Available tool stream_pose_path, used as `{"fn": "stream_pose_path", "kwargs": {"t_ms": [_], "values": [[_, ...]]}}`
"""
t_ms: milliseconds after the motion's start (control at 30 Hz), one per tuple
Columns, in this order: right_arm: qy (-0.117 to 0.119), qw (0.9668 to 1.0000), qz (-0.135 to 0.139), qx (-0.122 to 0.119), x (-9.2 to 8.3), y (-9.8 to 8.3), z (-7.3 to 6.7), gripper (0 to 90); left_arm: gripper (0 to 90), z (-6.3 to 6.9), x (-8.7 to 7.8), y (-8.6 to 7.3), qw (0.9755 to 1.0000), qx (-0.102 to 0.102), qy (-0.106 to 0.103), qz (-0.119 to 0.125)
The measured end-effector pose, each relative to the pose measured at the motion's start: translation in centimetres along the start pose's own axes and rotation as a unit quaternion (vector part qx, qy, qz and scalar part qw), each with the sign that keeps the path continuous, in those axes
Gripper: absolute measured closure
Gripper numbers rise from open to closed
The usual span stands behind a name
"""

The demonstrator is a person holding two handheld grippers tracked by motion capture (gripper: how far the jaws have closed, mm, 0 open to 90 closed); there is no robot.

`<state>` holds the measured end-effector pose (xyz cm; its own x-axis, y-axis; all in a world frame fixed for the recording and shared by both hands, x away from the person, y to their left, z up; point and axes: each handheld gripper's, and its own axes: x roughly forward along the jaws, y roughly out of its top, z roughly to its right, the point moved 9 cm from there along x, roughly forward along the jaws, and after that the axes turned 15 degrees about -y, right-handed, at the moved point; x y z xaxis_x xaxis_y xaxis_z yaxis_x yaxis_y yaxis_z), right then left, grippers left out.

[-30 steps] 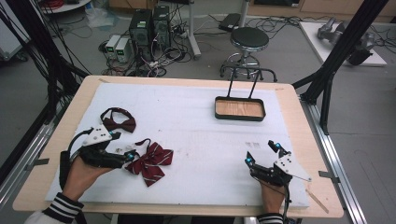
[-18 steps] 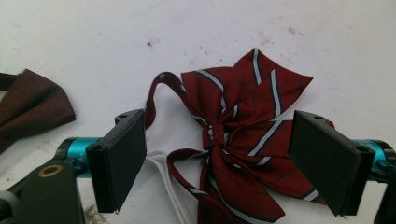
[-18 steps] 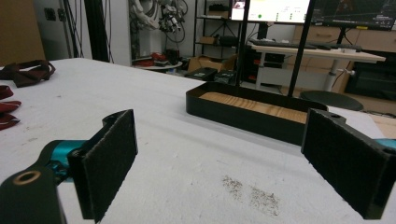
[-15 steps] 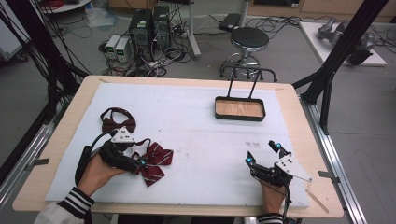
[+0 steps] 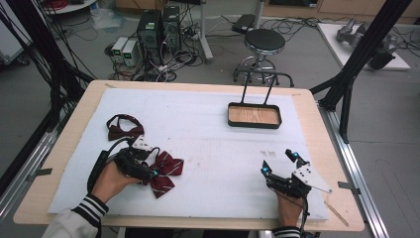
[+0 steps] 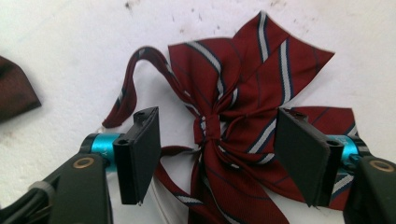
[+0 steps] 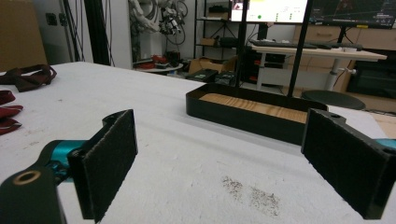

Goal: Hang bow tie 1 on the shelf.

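A dark red striped bow tie lies on the white mat at the front left. My left gripper is open right over it, one jaw on each side of the knot, pads apart from the cloth. A second, plain maroon bow tie lies farther back on the left. My right gripper rests open at the front right with nothing between its jaws. A black tray with a wooden floor stands at the back right.
The white mat covers most of the wooden table. The tray has a tall black wire handle. A stool and computer cases stand on the floor beyond the far edge. Black frame posts flank the table.
My left gripper has moved right and forward from beside the plain bow tie onto the striped one, now straddling its knot. The right gripper has stayed still.
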<state>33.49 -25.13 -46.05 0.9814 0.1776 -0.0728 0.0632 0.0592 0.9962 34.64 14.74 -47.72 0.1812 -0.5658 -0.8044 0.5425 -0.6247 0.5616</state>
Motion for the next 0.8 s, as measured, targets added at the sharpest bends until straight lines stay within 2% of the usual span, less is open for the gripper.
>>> {"fn": "stream_pose_path", "kwargs": {"t_ms": [200,533,633,800], "values": [[0.000,1.0000,0.000,0.001,0.0,0.0,0.0,9.8,37.4,-0.1,0.5,-0.1,0.9994,-0.016,-0.006,-0.028],[0.000,1.0000,0.001,0.003,0.0,0.0,0.1,9.8,48.1,-0.2,1.2,-0.1,0.9981,-0.029,-0.025,-0.048],[0.000,1.0000,0.001,0.005,0.0,0.0,0.1,9.8,54.4,-0.3,1.4,-0.1,0.9975,-0.032,-0.031,-0.055],[0.000,1.0000,0.003,0.004,0.0,0.0,0.1,9.8,63.0,-0.6,1.6,-0.2,0.9969,-0.039,-0.029,-0.062]]}}
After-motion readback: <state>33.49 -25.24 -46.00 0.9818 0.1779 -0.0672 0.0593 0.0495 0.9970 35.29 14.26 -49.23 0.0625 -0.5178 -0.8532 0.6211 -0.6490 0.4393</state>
